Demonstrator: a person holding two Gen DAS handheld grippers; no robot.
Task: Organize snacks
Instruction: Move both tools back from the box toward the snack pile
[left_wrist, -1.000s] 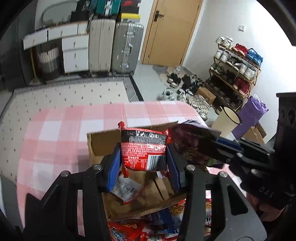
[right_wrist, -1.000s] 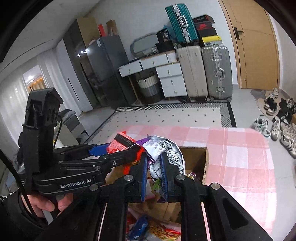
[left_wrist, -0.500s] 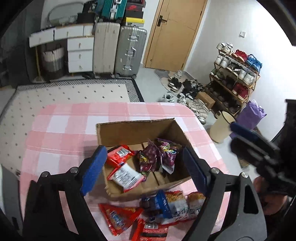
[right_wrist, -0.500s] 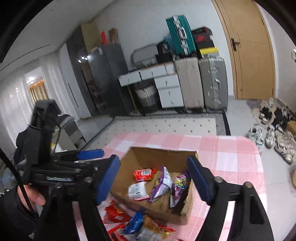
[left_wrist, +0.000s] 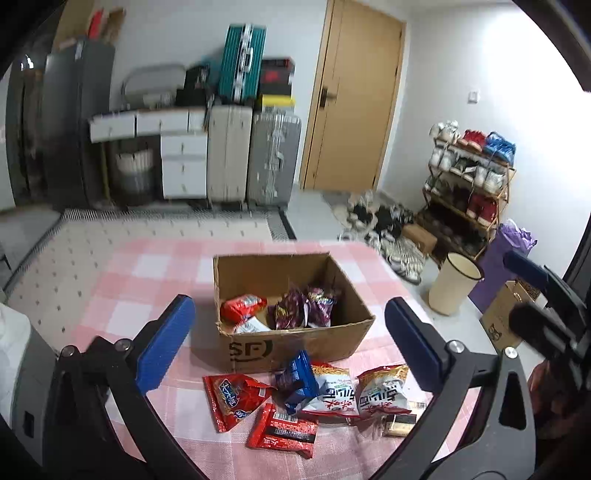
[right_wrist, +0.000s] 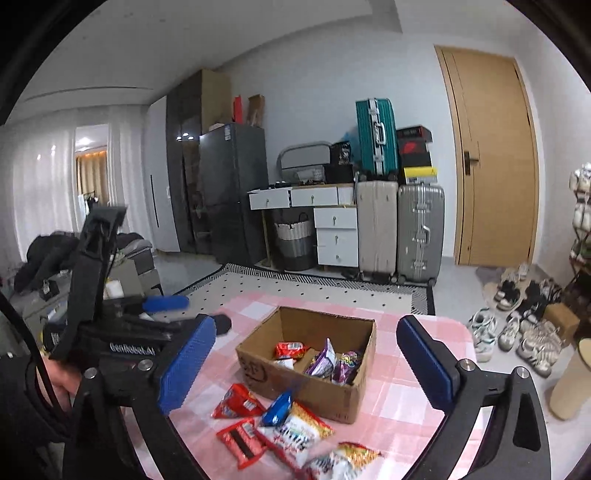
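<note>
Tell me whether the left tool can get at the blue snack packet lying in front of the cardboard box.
Probably yes. The left tool is empty, its jaws opening wide, and the blue snack packet lies uncovered on the pink checked tablecloth, just in front of the cardboard box.

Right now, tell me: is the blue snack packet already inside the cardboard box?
No. The blue snack packet lies on the checked tablecloth in front of the cardboard box, among the other loose packets.

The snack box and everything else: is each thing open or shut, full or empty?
Cardboard box: open-topped, a few snack packets inside.
Blue packet: lying on the table, outside the box.
Left hand-held gripper: jaws opening, nothing between them.
Right hand-held gripper: jaws opening, nothing between them.
Door: shut.
</note>
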